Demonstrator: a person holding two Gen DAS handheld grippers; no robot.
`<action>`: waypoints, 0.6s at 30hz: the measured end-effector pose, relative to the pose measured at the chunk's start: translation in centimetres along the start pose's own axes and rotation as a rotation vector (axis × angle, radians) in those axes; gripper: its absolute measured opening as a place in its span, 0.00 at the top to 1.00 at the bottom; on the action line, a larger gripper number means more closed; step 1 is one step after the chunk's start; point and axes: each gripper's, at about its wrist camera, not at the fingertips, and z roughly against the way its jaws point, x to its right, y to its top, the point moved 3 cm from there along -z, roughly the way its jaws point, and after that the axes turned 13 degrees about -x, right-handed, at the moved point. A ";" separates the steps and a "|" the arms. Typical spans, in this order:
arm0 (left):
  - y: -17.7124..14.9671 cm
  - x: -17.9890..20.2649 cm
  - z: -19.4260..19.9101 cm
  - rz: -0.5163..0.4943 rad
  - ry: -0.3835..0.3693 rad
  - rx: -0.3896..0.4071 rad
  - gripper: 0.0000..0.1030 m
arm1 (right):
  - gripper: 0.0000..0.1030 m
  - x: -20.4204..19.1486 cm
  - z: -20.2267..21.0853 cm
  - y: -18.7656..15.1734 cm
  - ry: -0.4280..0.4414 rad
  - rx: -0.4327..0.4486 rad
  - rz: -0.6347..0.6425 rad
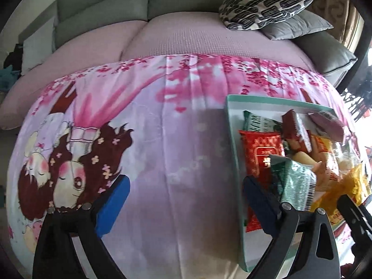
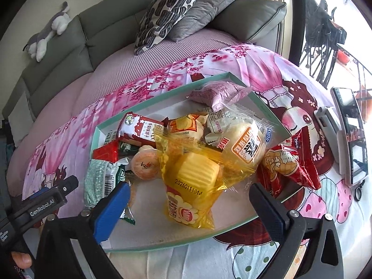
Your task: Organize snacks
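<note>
A shallow teal-rimmed box (image 2: 162, 93) lies on the pink cartoon cloth and holds several snack packs. A yellow cake pack (image 2: 193, 179) lies nearest my right gripper (image 2: 188, 200), which is open and empty just above the box's near end. A bun pack (image 2: 244, 144), a pink pack (image 2: 218, 91) and a green-white pack (image 2: 97, 181) lie around it. A red peanut pack (image 2: 288, 162) rests over the box's right rim. In the left wrist view the box (image 1: 232, 139) is at right, and my left gripper (image 1: 186, 193) is open and empty over bare cloth to its left.
A phone on a stand (image 2: 351, 134) sits at the cloth's right edge. The sofa back (image 1: 148, 2) with patterned cushions (image 1: 265, 4) lies behind the cloth. A plush toy (image 2: 48, 32) lies on the sofa back. The left gripper's body (image 2: 39, 204) is at the box's left.
</note>
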 end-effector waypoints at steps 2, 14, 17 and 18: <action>-0.1 0.0 0.0 0.003 0.035 -0.002 0.05 | 0.00 0.0 0.1 0.0 0.002 0.001 -0.001; -2.0 -1.3 0.2 0.026 0.102 -0.027 0.05 | 0.00 -1.2 1.3 -0.5 0.008 0.031 0.014; -2.9 -2.1 0.1 0.039 0.105 -0.037 0.05 | 0.00 -1.7 1.7 -1.0 0.012 0.043 0.029; -3.3 -2.5 0.1 0.047 0.102 -0.042 0.05 | 0.00 -1.8 1.8 -1.2 0.011 0.045 0.032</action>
